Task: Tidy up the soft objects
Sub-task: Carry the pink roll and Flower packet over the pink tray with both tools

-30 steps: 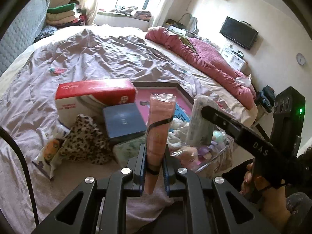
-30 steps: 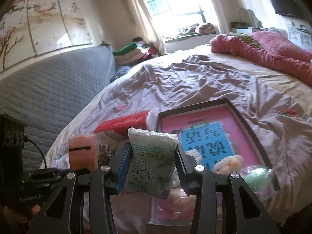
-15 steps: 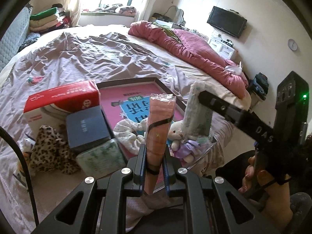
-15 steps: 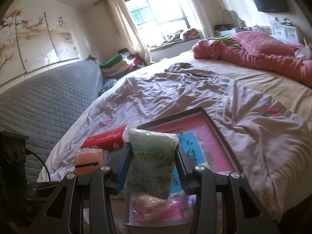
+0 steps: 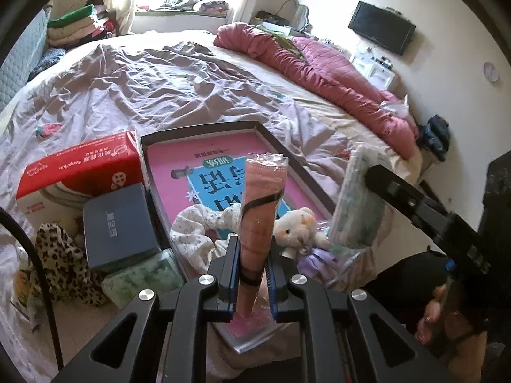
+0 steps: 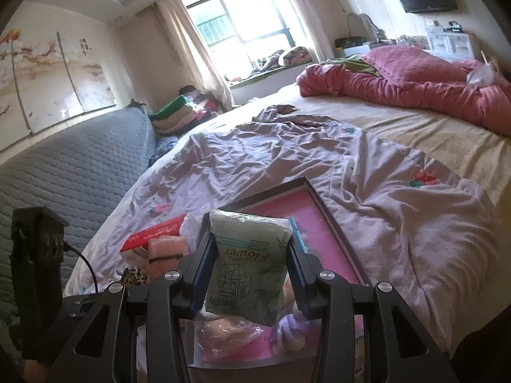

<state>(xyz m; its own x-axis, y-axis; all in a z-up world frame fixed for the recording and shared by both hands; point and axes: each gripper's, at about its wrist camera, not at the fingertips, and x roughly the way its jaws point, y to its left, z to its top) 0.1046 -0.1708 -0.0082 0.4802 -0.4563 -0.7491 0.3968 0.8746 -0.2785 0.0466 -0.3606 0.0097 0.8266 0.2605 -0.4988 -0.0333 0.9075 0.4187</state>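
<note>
My left gripper (image 5: pixel 252 268) is shut on a rolled pink towel in clear wrap (image 5: pixel 260 210), held upright above the near end of the pink tray (image 5: pixel 287 156). My right gripper (image 6: pixel 250 271) is shut on a green tissue pack (image 6: pixel 249 265), also seen from the left wrist view (image 5: pixel 356 204), held over the tray's (image 6: pixel 329 201) near right corner. In the tray lie a floral scrunchie (image 5: pixel 198 226), a white plush bear (image 5: pixel 295 228) and a purple soft item (image 6: pixel 292 332).
Left of the tray sit a red tissue box (image 5: pixel 80 169), a blue box (image 5: pixel 118 220), another green tissue pack (image 5: pixel 143 277) and a leopard cloth (image 5: pixel 60 265). A crumpled lilac sheet (image 5: pixel 143 79) covers the bed; a red quilt (image 5: pixel 325 70) lies at the far right.
Both grippers have moved right and over the tray with their loads still held. The tray and its plush items now sit straight ahead of the left gripper.
</note>
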